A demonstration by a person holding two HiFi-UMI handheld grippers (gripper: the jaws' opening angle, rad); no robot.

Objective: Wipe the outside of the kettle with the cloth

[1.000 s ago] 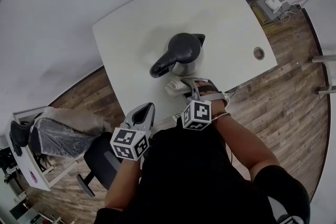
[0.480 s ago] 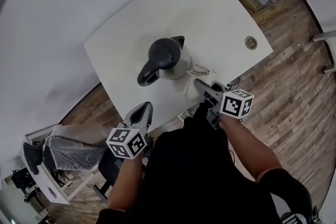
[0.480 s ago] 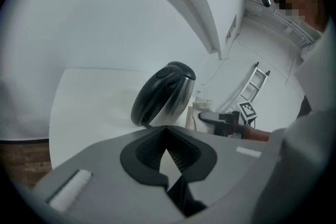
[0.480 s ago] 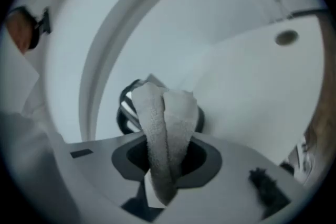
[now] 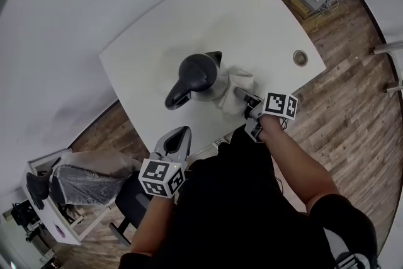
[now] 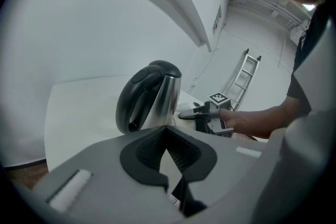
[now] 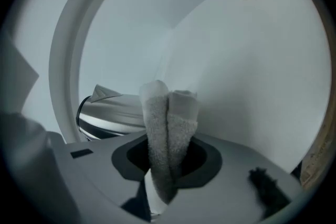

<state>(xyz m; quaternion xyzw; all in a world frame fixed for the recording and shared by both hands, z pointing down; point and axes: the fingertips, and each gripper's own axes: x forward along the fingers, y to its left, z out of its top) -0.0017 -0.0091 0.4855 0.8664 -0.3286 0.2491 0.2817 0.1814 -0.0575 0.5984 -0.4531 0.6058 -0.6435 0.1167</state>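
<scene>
Left gripper [image 5: 178, 139]: jaws together; held low and close to the torso, elbow bent, pointing forward. Right gripper [image 5: 245, 99]: jaws clamped on folded cloth [image 7: 169, 118]; arm extended forward, marker cube facing up.

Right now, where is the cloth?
The cloth is pinched in the right gripper, at the right side of the kettle in the head view, near the middle of the white table.

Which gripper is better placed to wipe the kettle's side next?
Right. The right gripper is shut on the cloth, which sits close beside the kettle body. The left gripper is shut with nothing in it, off by the near edge of the table.
</scene>
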